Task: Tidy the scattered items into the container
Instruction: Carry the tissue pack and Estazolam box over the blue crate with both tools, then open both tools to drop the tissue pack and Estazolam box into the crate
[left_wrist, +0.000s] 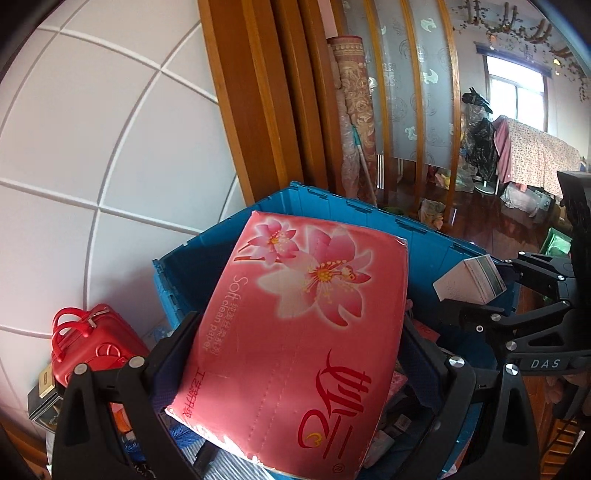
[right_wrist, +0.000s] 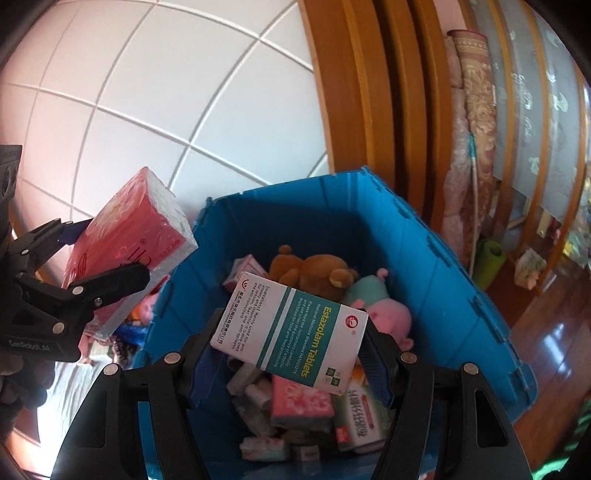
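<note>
Closest to the left wrist camera was a pink tissue pack (left_wrist: 295, 339) printed with flowers, clamped by its two long sides between the jaws of the left gripper (left_wrist: 295, 354). It hung above the near left edge of the blue crate (right_wrist: 461, 295), tilted, not yet inside. Wrapped in glossy film, the pack looked light and squashy, so a hold across its middle seemed safest; a hard squeeze would likely dent it and the film might slip. Over the crate's opening the right gripper (right_wrist: 291, 358) held a white and teal medicine box (right_wrist: 291, 328) labelled Estazolam Tablets, its jaws closed on the box's two short ends. That thin carton appeared light and stiff but easy to crush at the edges. Down inside the crate lay a brown plush bear (right_wrist: 314, 269), a pink plush toy (right_wrist: 388, 317), and several small cartons and packets. Left of the crate, outside it, stood a small red case (left_wrist: 92, 343).
</note>
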